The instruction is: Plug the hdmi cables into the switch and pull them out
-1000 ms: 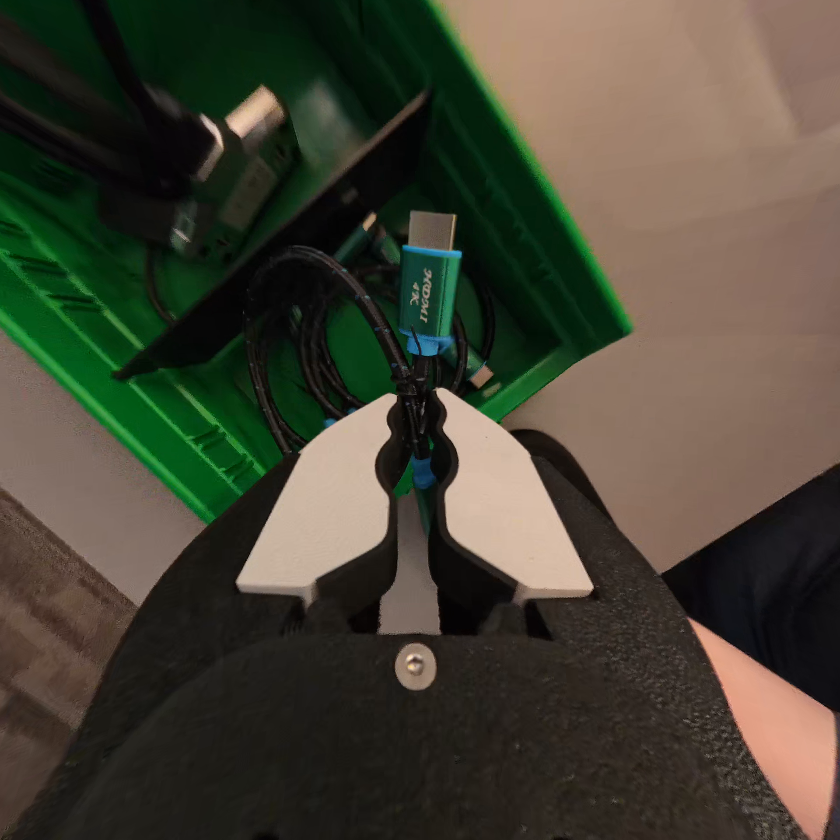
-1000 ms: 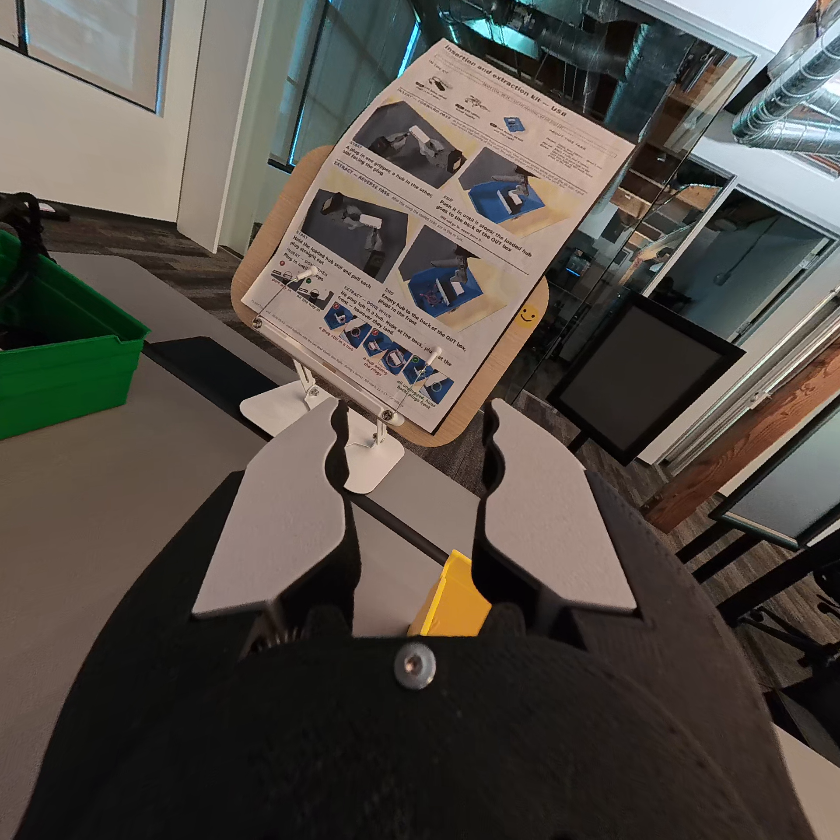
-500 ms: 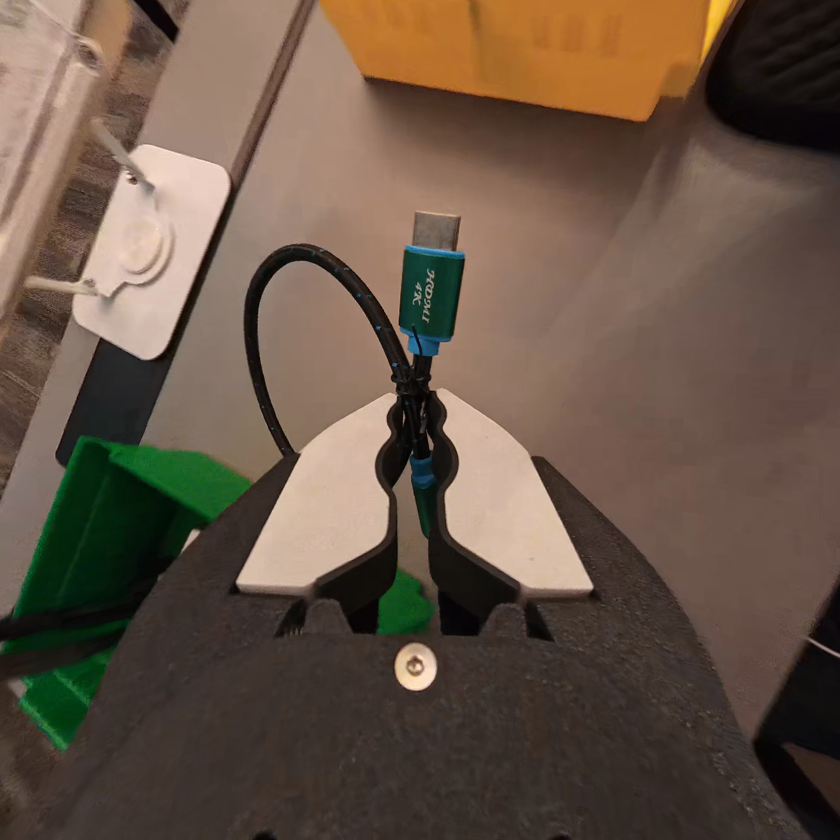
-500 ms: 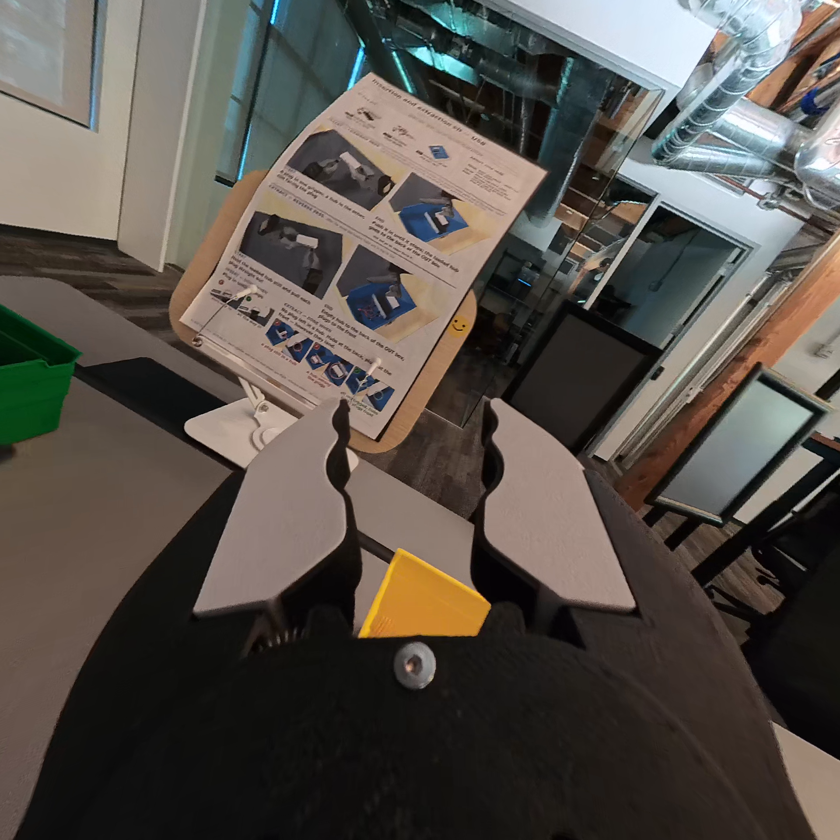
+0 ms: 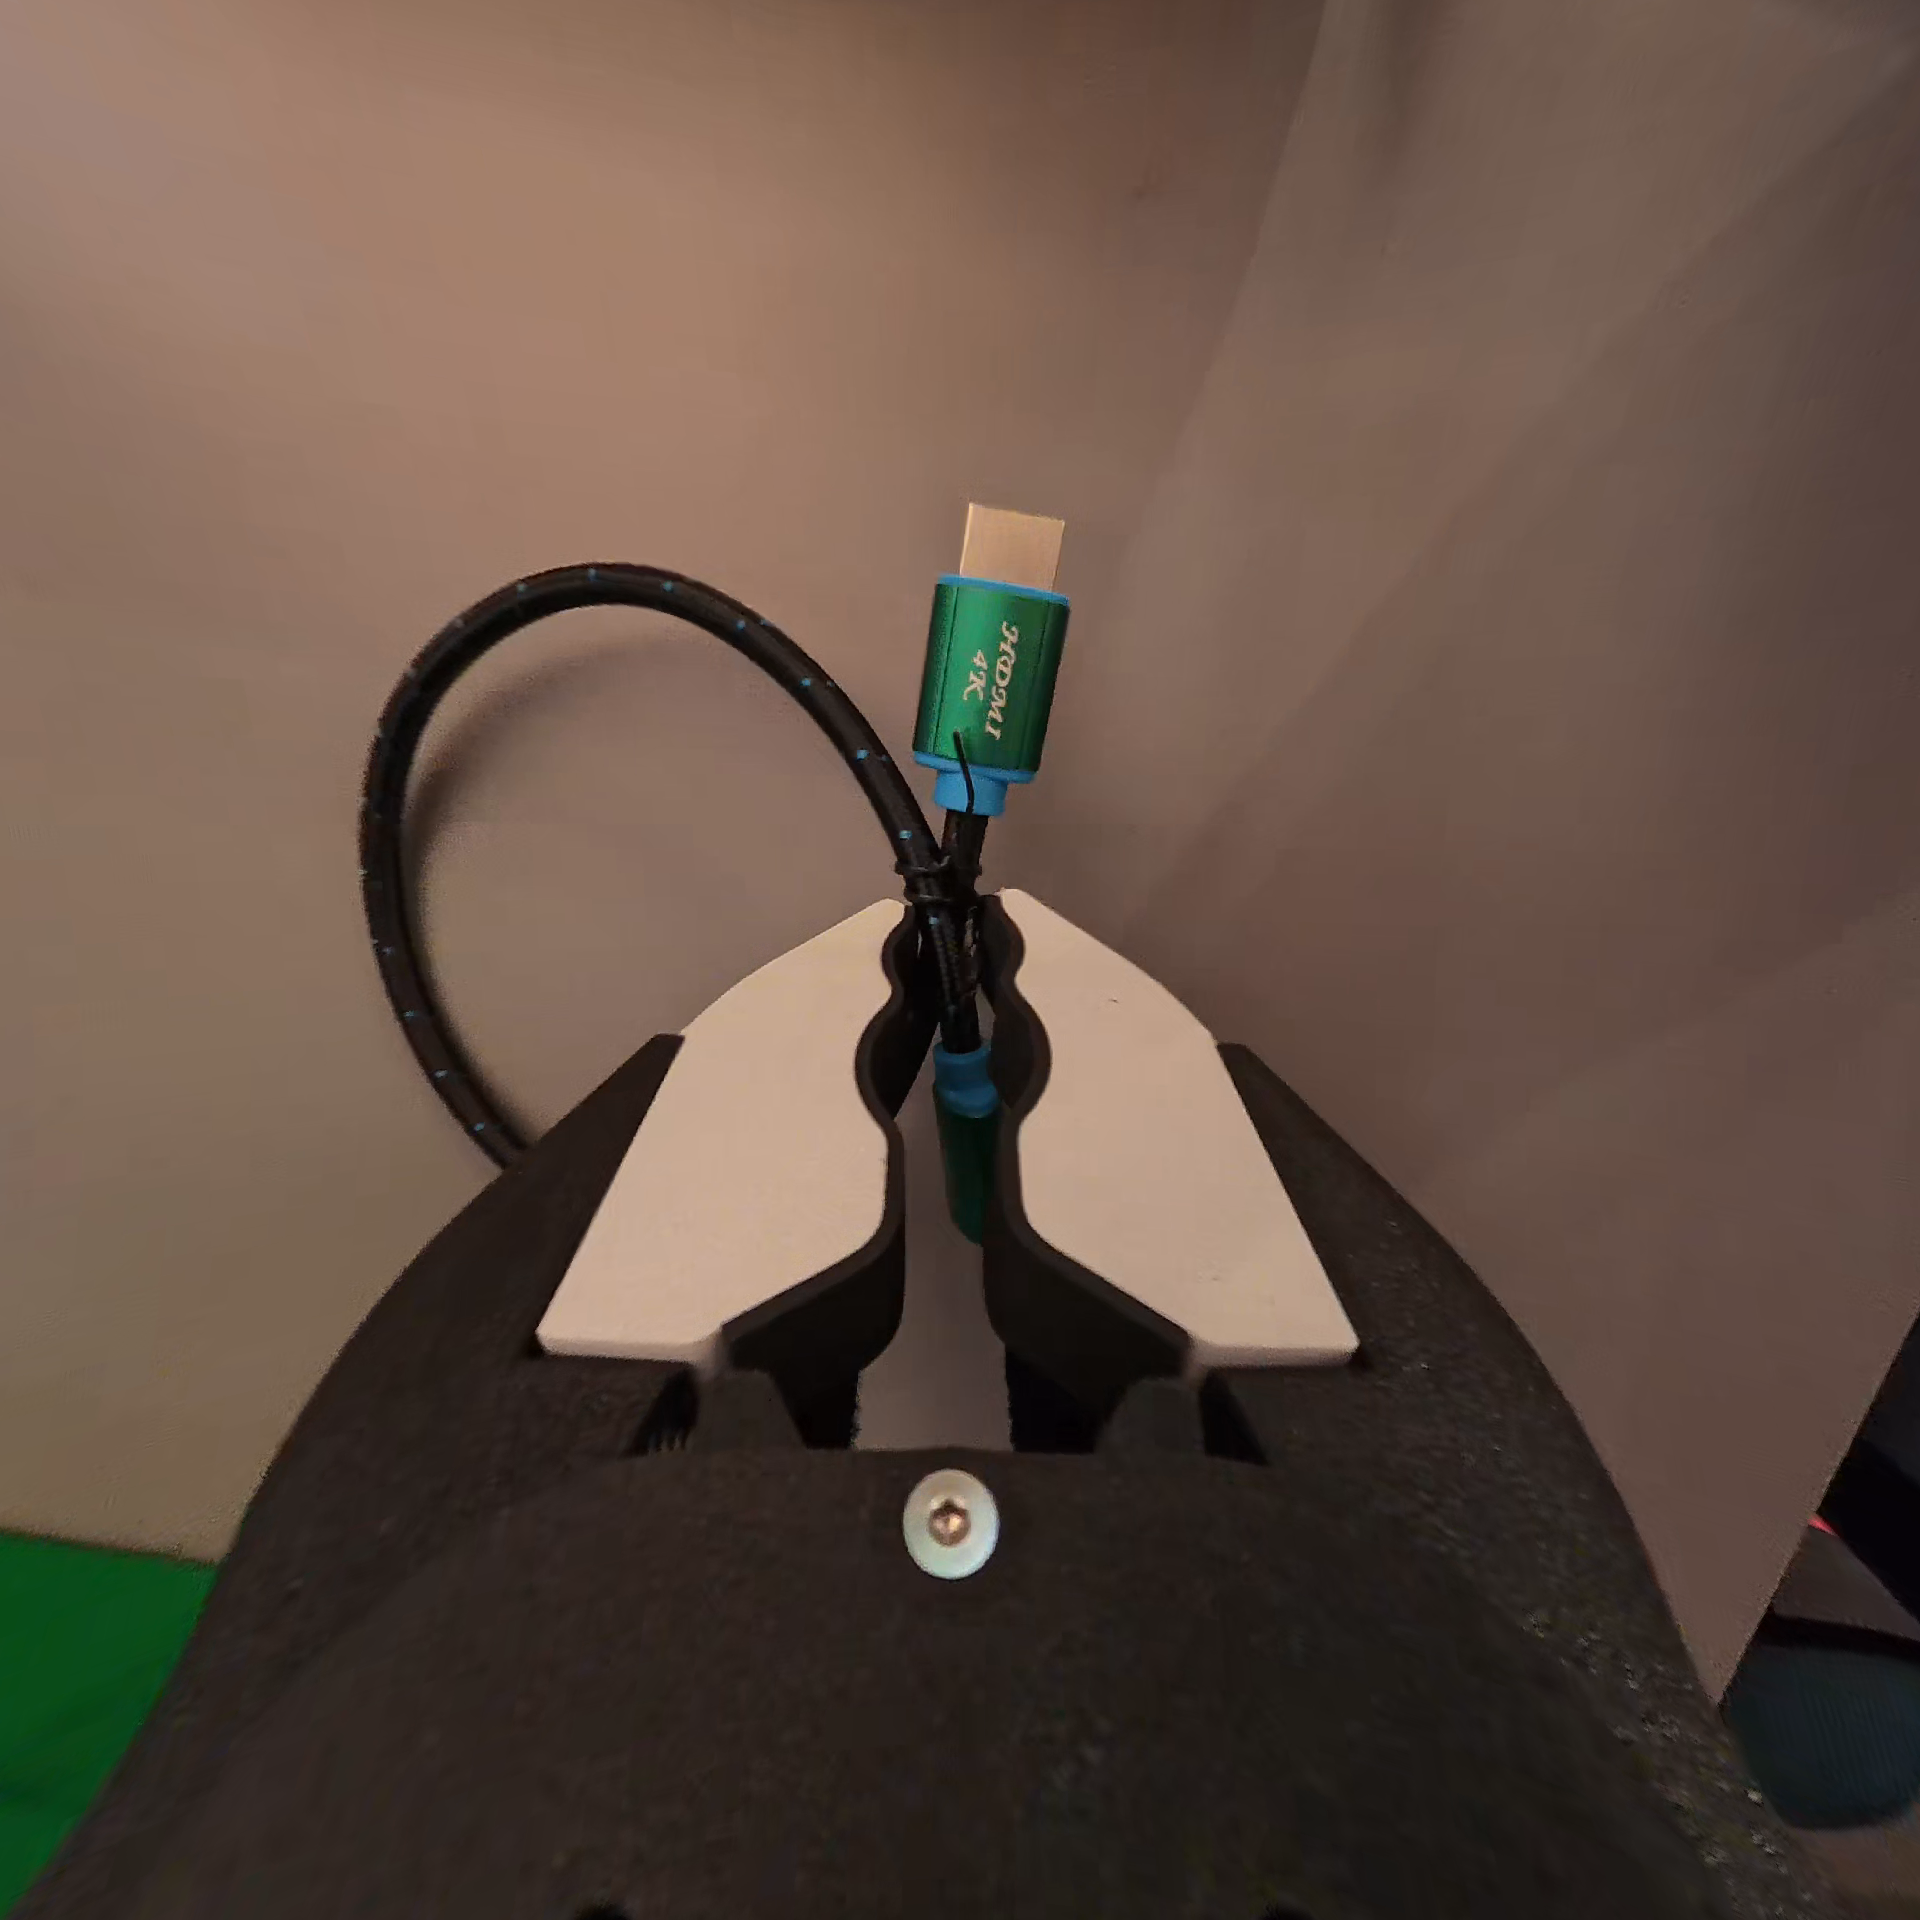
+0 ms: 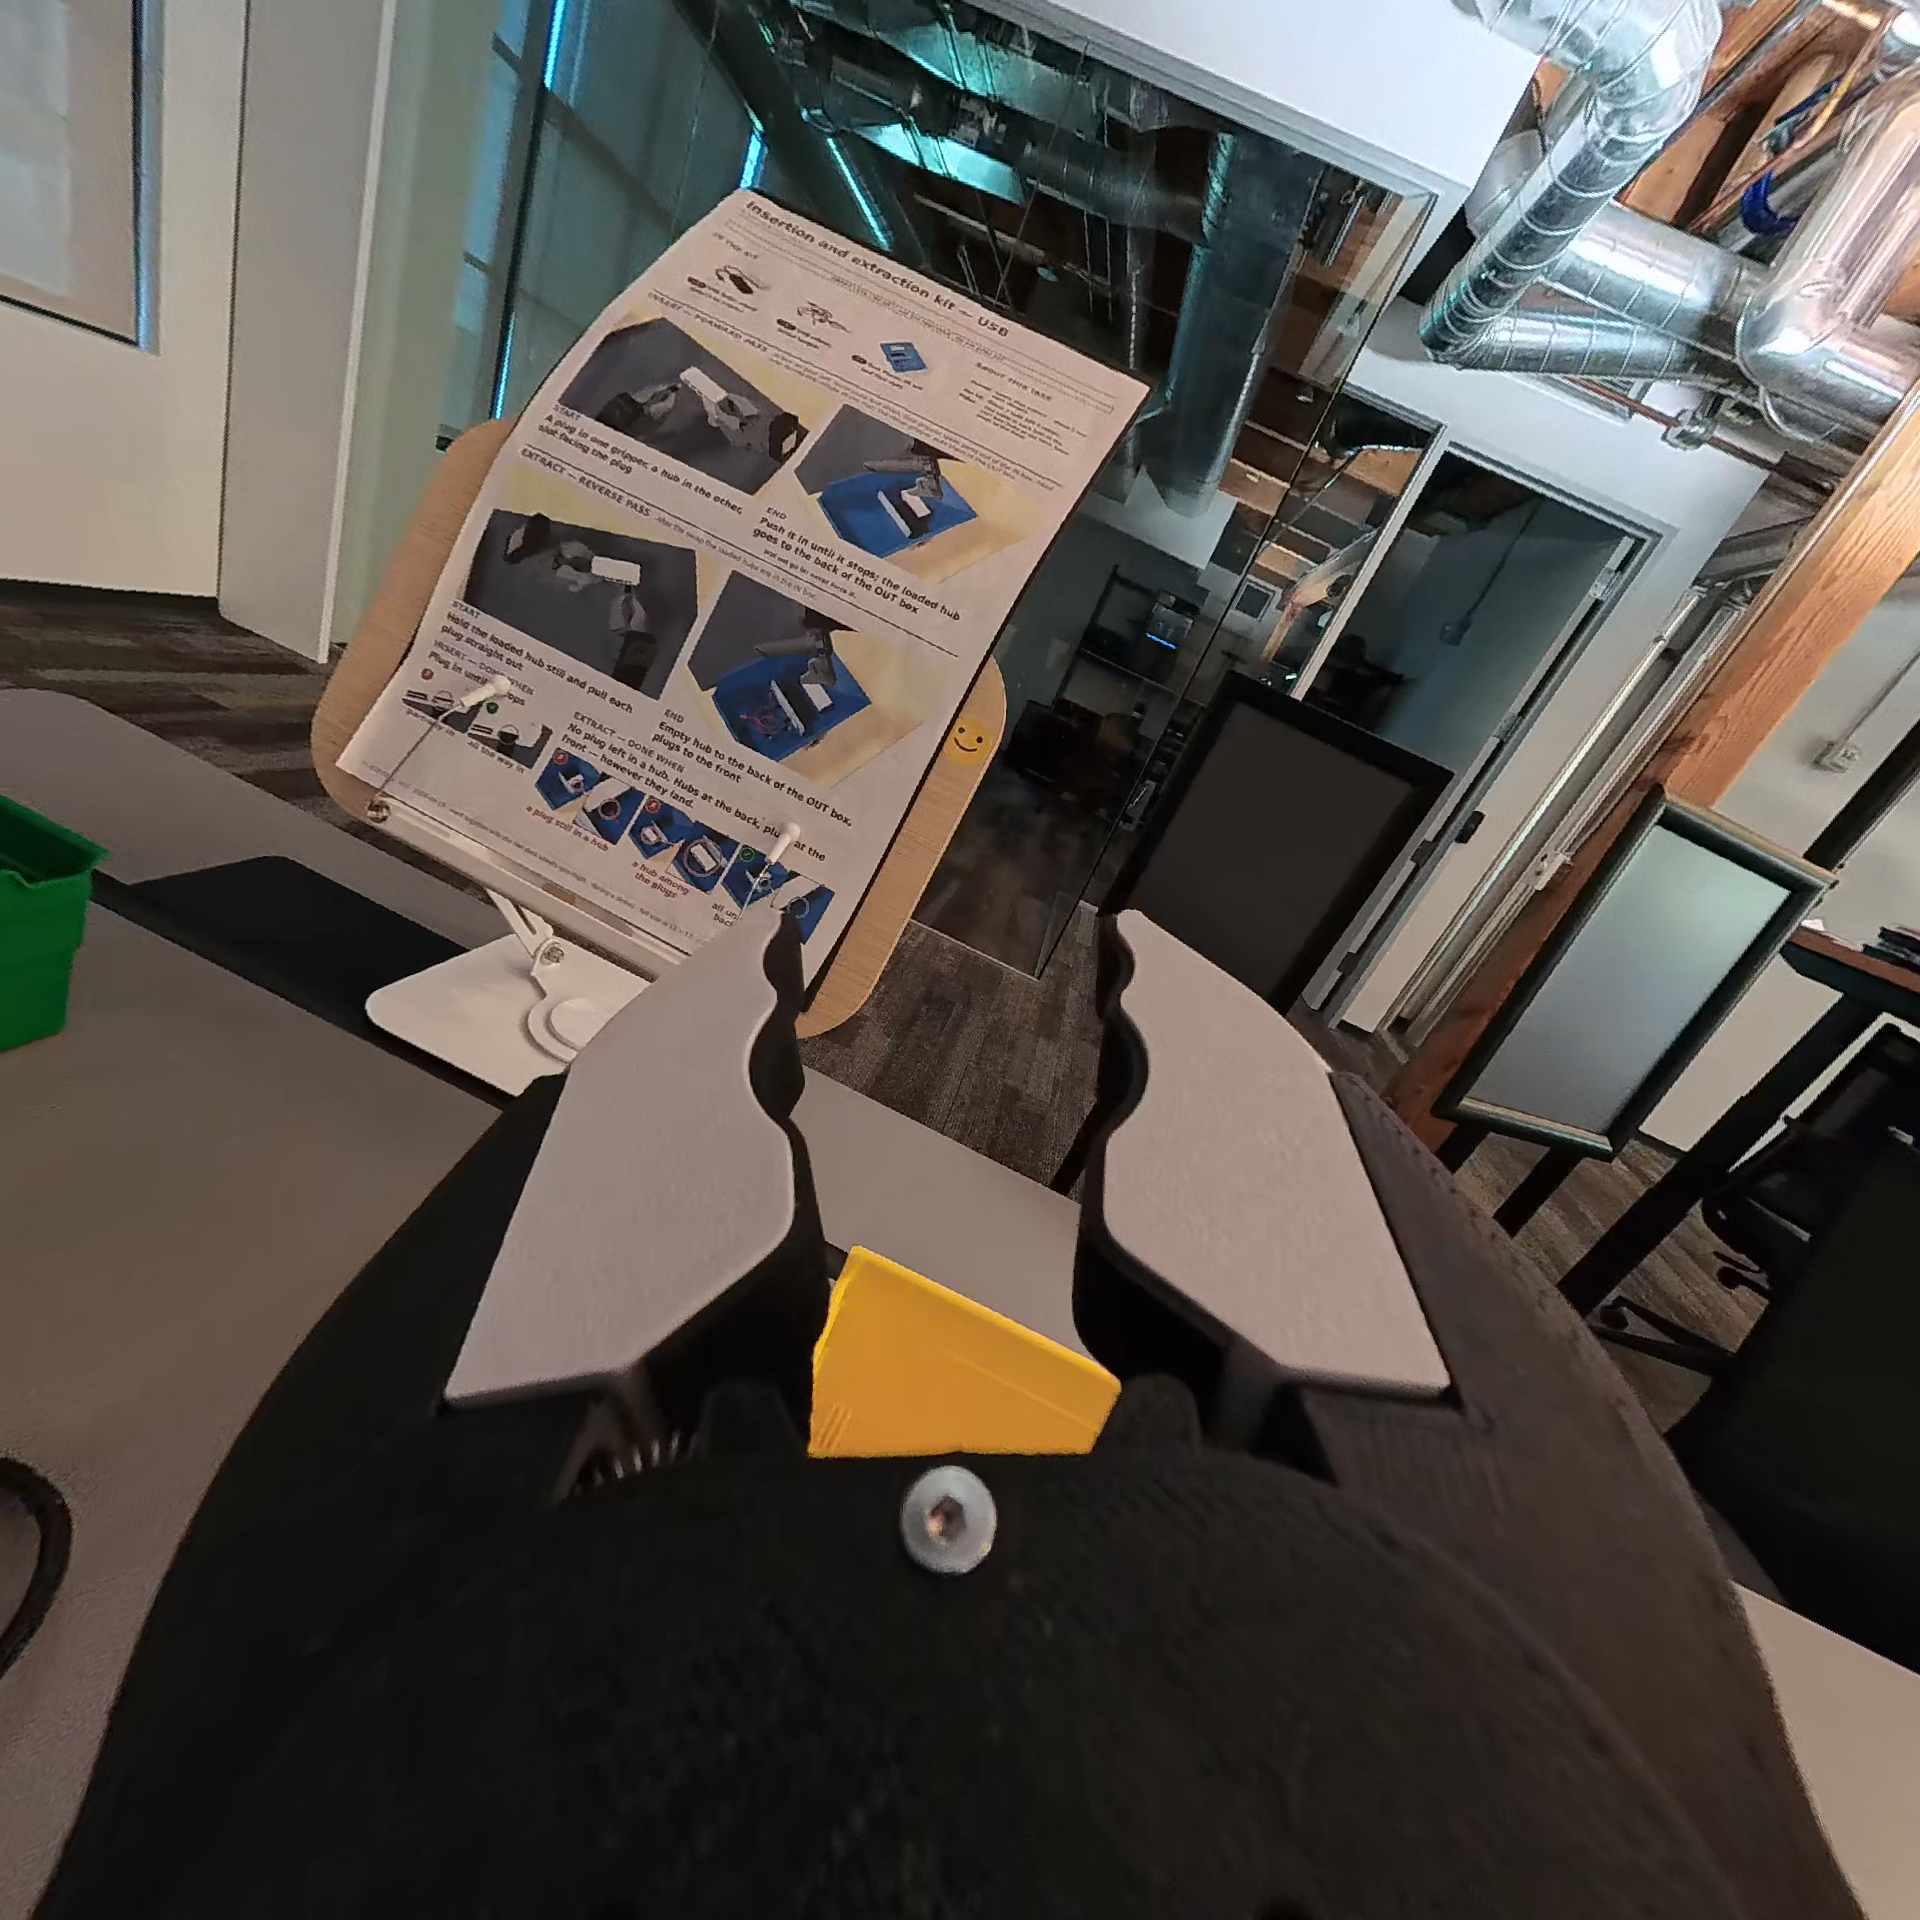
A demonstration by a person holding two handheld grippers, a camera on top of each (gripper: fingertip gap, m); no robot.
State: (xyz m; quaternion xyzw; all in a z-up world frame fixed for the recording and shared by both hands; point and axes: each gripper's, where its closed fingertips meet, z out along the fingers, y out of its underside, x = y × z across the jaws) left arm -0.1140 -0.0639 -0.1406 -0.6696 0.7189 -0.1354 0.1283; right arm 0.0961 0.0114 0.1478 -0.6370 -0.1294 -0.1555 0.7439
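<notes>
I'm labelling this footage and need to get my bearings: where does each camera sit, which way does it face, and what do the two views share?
Left wrist view: on the left gripper, looking along its fingers down at the grey table; jaws shut on the HDMI cable, green plug pointing forward.
Right wrist view: on the right gripper, facing across the table toward an instruction sheet on a stand; jaws open, empty, yellow bin below.
Shared: the grey table and the green bin.

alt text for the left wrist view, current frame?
The left gripper is shut on a black braided HDMI cable, gripping it just below a green plug whose metal tip points away from the camera. The cable loops out to the left over a plain grey table. A second green plug sits between the fingers, and a green bin edge shows bottom left.
</notes>
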